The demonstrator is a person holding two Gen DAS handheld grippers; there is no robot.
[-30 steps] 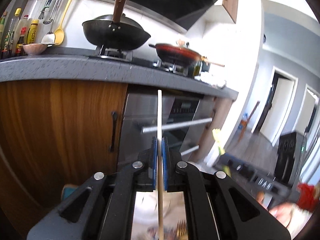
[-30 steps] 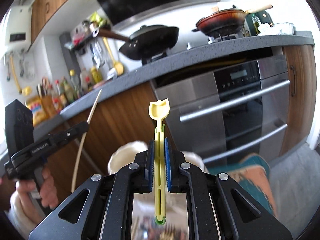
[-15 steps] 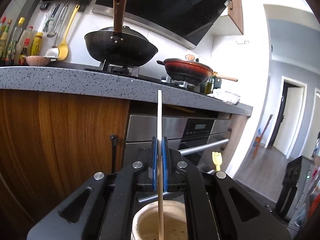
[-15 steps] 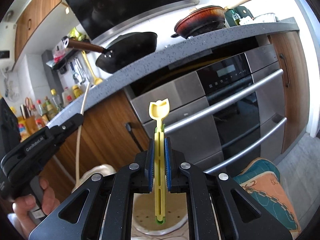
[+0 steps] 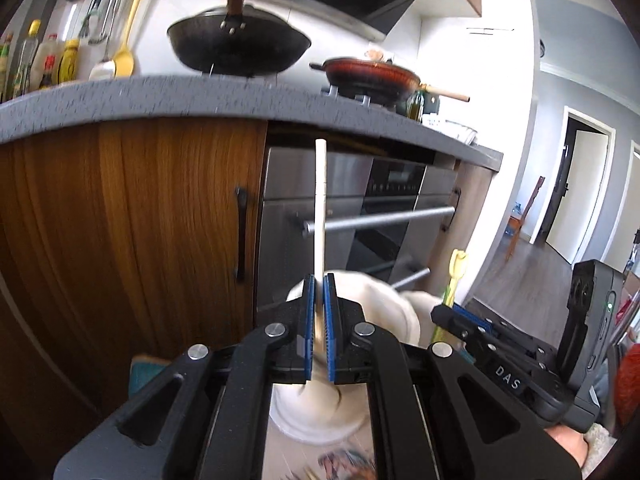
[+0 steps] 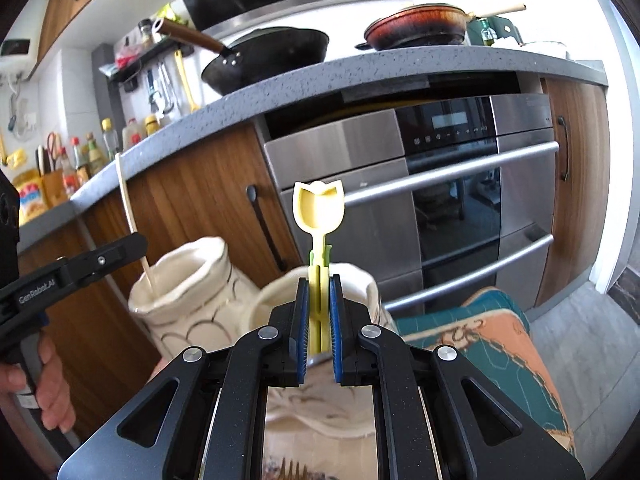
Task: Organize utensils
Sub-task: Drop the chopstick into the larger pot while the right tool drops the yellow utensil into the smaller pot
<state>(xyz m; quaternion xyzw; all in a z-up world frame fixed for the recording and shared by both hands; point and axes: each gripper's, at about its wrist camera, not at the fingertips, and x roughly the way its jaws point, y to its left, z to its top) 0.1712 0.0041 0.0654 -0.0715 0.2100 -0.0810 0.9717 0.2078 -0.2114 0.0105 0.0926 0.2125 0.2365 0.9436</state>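
Observation:
My left gripper (image 5: pixel 319 284) is shut on a pale chopstick (image 5: pixel 320 208) held upright; in the right wrist view the chopstick (image 6: pixel 130 208) has its lower end inside the left cream ceramic holder (image 6: pixel 192 292). My right gripper (image 6: pixel 319 286) is shut on a yellow tulip-shaped spoon (image 6: pixel 318 210), upright over the second cream holder (image 6: pixel 360 284). In the left wrist view the holder (image 5: pixel 384 304) sits just beyond my fingers, with the right gripper (image 5: pixel 460 320) and its spoon (image 5: pixel 457 268) to the right.
A wooden cabinet door (image 5: pixel 160 220) and a steel oven (image 6: pixel 460 200) stand close ahead under a grey counter (image 6: pixel 360 72) carrying a black wok (image 6: pixel 272 56) and a red pan (image 6: pixel 420 26). A teal and orange mat (image 6: pixel 480 340) lies on the floor at right.
Both grippers have moved down over the cream holders. The chopstick's lower end has gone into the left holder, and the spoon has come down above the second holder.

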